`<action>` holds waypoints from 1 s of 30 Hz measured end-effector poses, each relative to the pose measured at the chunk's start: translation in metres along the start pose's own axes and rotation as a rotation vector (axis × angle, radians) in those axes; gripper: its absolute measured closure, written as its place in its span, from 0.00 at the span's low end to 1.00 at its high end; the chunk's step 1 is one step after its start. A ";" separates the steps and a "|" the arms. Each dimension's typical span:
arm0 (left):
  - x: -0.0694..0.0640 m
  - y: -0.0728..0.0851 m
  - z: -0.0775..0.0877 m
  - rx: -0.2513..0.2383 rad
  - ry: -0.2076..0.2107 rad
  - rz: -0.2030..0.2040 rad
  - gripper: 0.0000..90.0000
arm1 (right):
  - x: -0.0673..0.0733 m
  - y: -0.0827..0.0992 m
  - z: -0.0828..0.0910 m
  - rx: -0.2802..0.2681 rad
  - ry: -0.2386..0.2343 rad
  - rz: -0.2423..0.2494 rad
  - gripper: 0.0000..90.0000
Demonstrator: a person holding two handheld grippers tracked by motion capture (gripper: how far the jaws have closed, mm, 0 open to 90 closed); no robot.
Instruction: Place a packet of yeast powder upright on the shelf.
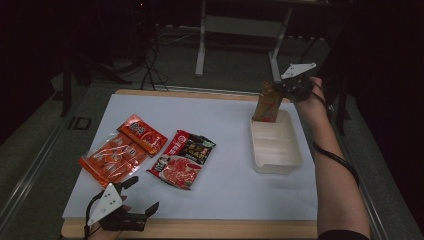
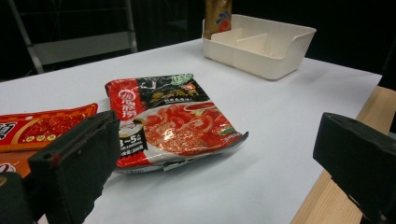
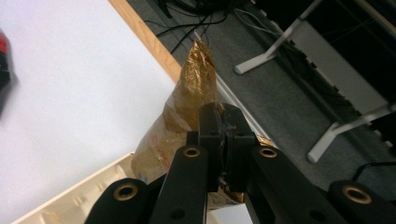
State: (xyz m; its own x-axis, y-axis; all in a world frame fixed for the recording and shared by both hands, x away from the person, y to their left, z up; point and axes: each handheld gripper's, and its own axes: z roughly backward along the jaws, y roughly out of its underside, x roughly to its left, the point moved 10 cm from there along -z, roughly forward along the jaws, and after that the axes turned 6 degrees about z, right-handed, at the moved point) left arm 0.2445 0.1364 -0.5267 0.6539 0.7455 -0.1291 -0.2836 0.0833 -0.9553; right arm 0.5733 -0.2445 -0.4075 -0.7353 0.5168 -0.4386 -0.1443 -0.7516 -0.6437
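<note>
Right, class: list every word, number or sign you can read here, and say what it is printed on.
"3~5": on the red noodle packet, by its lower left corner.
Large white characters on that packet: blurred, unreadable.
Orange packets: print too small.
Gold packet in the right gripper: print faint, unreadable.

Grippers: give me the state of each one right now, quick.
Left gripper: jaws open, holding nothing, near the table's front edge.
Right gripper: jaws shut on the gold packet, which hangs over the cream tray.
</note>
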 end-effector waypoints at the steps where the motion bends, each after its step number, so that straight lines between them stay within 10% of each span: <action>1: 0.000 0.000 0.000 0.000 0.000 0.000 0.02 | 0.001 0.002 -0.001 0.006 -0.011 -0.003 0.98; 16: -0.001 0.000 -0.002 0.005 0.005 -0.003 0.02 | 0.017 0.034 -0.019 0.043 -0.091 -0.119 0.95; 22: -0.003 -0.001 -0.002 -0.001 0.021 0.010 0.02 | 0.015 0.031 -0.007 0.070 -0.093 -0.270 0.77; 30: -0.005 -0.003 -0.004 -0.005 0.026 -0.022 0.02 | 0.014 0.020 0.017 -0.008 -0.040 -0.294 0.54</action>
State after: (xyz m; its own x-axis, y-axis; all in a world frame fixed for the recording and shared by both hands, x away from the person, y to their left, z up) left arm 0.2448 0.1295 -0.5247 0.6778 0.7262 -0.1148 -0.2656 0.0963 -0.9593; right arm 0.5489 -0.2589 -0.4157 -0.6885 0.6949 -0.2074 -0.3498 -0.5688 -0.7444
